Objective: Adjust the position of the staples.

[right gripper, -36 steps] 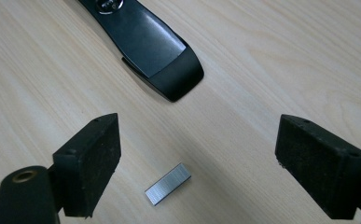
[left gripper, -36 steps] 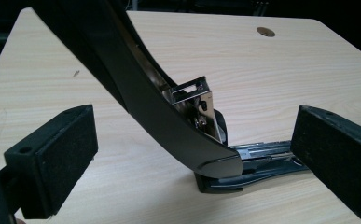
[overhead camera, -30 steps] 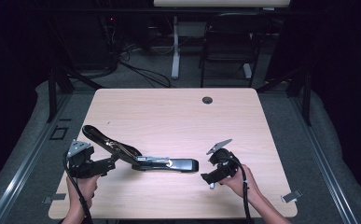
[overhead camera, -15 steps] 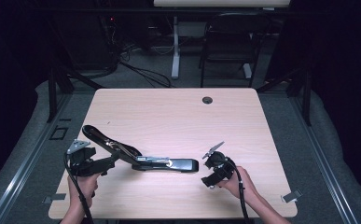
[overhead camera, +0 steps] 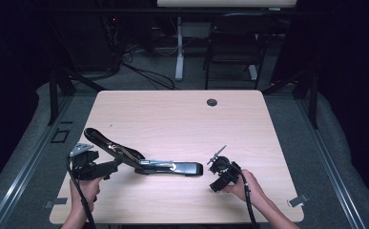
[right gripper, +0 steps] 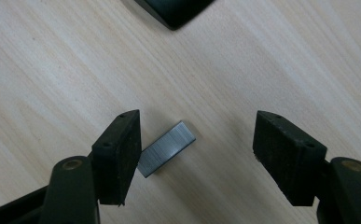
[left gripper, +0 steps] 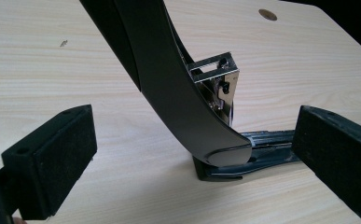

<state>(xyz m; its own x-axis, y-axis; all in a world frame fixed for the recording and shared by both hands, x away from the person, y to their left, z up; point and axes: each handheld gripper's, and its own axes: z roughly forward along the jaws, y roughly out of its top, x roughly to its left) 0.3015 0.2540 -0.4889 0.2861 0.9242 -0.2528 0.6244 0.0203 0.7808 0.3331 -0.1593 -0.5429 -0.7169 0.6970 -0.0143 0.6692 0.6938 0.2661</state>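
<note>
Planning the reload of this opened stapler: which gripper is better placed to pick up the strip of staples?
Right. The right gripper hangs open right over the staple strip, which lies flat between its jaws. The left gripper sits open at the opened stapler, across the table.

**Inventory of items, counted by kind**

We count one table [overhead camera: 172,114], with a light wood-grain top, and one round dark grommet [overhead camera: 212,102] set near its far edge. On the table we count one black stapler [overhead camera: 144,160], lying with its upper arm swung open; in the left gripper view we see its one metal staple channel [left gripper: 215,77]. We count one strip of staples [right gripper: 166,148], a single silver-grey block lying flat on the wood. We count two hand-held grippers, the left gripper [overhead camera: 117,162] and the right gripper [overhead camera: 219,164], each with two black jaws and one trailing cable. Beyond the table we count one chair [overhead camera: 232,52].
</note>
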